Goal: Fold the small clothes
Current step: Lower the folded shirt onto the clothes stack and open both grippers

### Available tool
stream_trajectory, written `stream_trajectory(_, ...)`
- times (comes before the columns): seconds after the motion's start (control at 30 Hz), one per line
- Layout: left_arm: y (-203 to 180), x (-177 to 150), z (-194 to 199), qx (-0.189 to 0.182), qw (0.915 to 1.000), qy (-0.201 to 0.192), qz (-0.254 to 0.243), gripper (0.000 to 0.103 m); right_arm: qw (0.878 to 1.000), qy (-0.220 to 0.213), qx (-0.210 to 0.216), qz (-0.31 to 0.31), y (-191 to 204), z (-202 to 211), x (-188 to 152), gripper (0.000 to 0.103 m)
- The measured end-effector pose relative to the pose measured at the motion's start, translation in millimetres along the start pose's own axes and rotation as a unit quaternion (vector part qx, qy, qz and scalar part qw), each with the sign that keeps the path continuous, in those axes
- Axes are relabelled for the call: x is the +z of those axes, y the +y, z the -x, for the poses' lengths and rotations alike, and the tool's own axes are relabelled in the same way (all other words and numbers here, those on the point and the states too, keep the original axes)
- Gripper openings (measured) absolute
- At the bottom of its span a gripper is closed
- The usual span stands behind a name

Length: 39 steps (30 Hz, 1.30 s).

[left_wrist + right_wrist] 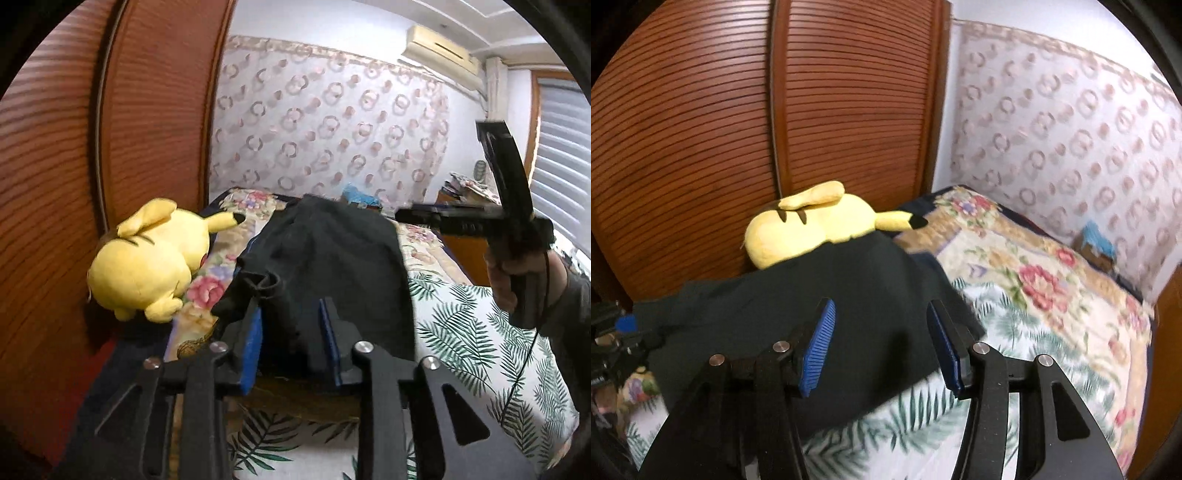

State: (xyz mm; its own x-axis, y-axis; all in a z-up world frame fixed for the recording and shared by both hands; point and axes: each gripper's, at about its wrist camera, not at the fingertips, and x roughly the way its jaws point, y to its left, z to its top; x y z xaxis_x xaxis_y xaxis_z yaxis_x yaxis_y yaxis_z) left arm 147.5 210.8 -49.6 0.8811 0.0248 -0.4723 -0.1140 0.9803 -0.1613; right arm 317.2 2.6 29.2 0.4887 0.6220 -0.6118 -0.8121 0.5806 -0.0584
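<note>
A small black garment (pixel 325 258) lies spread on the bed, also in the right wrist view (pixel 820 295). My left gripper (pixel 291 306) is open just above its near edge, blue pads on either side of the cloth, holding nothing. My right gripper (pixel 881 314) is open and empty above the garment's right part. The right gripper also shows in the left wrist view (pixel 436 216), held in a hand over the garment's far right corner. The left gripper's blue pad shows at the left edge of the right wrist view (pixel 626 325).
A yellow plush toy (pixel 147 258) lies left of the garment against the wooden louvred wardrobe doors (pixel 701 147). The bed has a leaf-print sheet (pixel 480 332) and a floral blanket (pixel 1034 280). A patterned curtain (pixel 325 122) hangs behind.
</note>
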Motion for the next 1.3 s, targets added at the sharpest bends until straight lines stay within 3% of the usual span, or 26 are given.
stream_trajectory(0.27,-49.8,8.3,31.6,-0.042,0.9976,-0.013,-0.053,0.054,0.998,-0.017,-0.027,-0.045,-3.9,72.0,-51.7,0.053)
stream_trajectory(0.5,-87.9,10.5,51.3,-0.065,0.9946,-0.022,-0.078,0.055,0.993,-0.037,-0.07,-0.082,-15.7,144.0,-92.9,0.055)
stream_trajectory(0.73,-123.9,12.1,55.4,-0.063,0.994,-0.019,-0.087,0.055,0.984,-0.061,-0.12,-0.12,-16.2,205.1,-134.1,0.074)
stream_trajectory(0.93,-150.5,15.5,57.5,-0.06,0.9935,-0.022,-0.094,0.055,0.965,-0.096,-0.19,-0.151,-11.3,261.7,-162.7,0.086)
stream_trajectory(1.3,-179.5,19.8,82.0,-0.049,0.9927,-0.042,-0.102,0.055,0.946,-0.136,-0.246,-0.164,4.1,317.4,-186.9,0.086)
